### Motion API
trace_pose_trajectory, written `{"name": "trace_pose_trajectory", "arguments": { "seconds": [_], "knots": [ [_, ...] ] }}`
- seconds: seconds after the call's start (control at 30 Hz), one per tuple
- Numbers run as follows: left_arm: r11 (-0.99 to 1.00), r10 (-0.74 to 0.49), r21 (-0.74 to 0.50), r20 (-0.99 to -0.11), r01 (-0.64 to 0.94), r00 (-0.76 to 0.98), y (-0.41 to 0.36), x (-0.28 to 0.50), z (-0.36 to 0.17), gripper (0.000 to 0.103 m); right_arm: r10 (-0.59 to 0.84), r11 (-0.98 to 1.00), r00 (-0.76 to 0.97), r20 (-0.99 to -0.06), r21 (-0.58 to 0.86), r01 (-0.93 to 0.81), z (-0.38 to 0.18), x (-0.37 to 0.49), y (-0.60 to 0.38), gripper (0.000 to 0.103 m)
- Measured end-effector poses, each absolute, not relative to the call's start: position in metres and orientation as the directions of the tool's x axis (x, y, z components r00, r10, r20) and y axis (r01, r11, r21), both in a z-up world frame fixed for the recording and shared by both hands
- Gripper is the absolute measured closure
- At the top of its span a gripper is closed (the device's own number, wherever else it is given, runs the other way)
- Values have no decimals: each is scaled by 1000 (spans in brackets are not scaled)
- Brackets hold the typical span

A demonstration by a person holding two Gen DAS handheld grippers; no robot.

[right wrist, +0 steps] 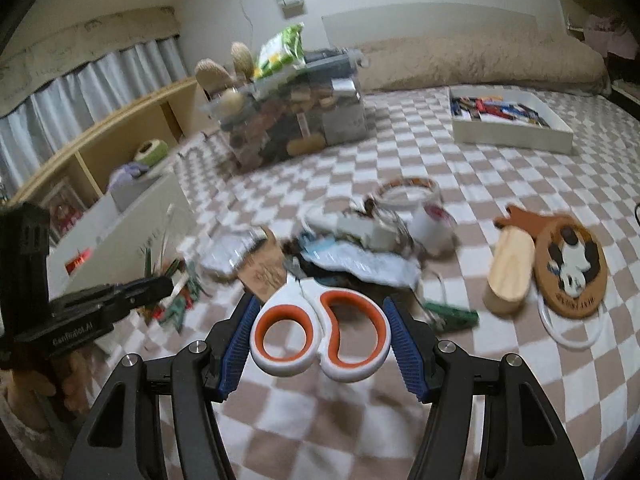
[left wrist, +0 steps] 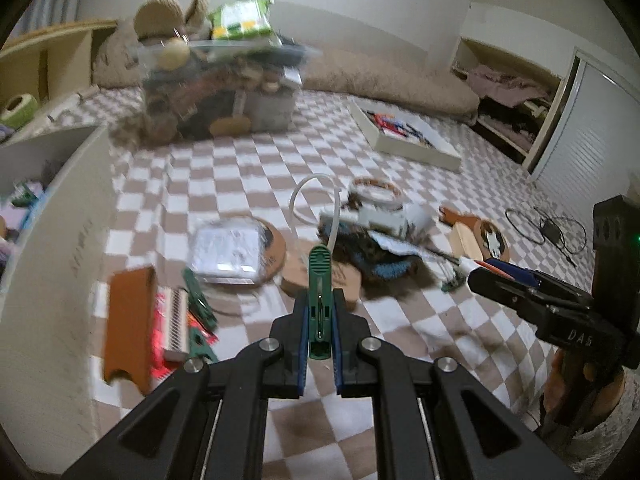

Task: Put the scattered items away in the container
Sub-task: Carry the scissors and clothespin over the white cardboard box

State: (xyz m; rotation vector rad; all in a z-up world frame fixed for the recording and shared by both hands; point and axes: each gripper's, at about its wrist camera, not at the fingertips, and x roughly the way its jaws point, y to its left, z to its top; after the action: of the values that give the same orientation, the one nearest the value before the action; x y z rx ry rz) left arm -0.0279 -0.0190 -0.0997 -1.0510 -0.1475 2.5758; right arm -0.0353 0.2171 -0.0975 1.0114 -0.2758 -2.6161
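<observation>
Left gripper [left wrist: 319,322] closed tight on green clothespin [left wrist: 320,296], pin upright between the blue pads [left wrist: 301,340], its rounded end pointing up and forward, lifted above checkered blanket [left wrist: 248,164]; right gripper [right wrist: 322,338] clamped at middle width on scissors [right wrist: 320,332], both blue pads pressing the white-and-orange handle loops from outside, blades pointing away toward the heap and partly hidden by blur; clear container [left wrist: 224,88], already heaped over its rim, standing at far side of the blanket, well apart from both grippers, green-and-white packet [left wrist: 242,20] on top; white tray [right wrist: 508,120] with small coloured things to the right of the container; heap of scattered items [right wrist: 360,240] lying on the blanket between the grippers and the container, with white tape roll [right wrist: 434,220] and white cable loop [left wrist: 316,200] in it; round cork coaster [right wrist: 572,268] with cartoon print and pale wooden block [right wrist: 510,272] touching each other on the right, beside the heap; more green clothespins [left wrist: 200,304] lying near white box [left wrist: 48,248] on the left; much of both views blurred.
</observation>
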Motion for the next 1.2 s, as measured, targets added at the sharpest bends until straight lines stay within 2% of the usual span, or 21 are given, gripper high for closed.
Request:
{"name": "trace_pose_trajectory", "arguments": {
  "seconds": [0.57,0.83,1.2],
  "knots": [
    [-960,258,-228,-487,-164,-835,-107,-9,-36,93,-524,-851,-701,-484,339,402,-37,-58,130,39],
    [-968,203,-229,-446,-108,-872,-140,3,-23,93,-596,-803,-663,-454,358,476,-23,-62,88,39],
    [-973,49,-223,-436,55,-899,-203,14,-20,93,-687,-726,-580,-437,379,574,-14,-67,34,39]
  ]
}}
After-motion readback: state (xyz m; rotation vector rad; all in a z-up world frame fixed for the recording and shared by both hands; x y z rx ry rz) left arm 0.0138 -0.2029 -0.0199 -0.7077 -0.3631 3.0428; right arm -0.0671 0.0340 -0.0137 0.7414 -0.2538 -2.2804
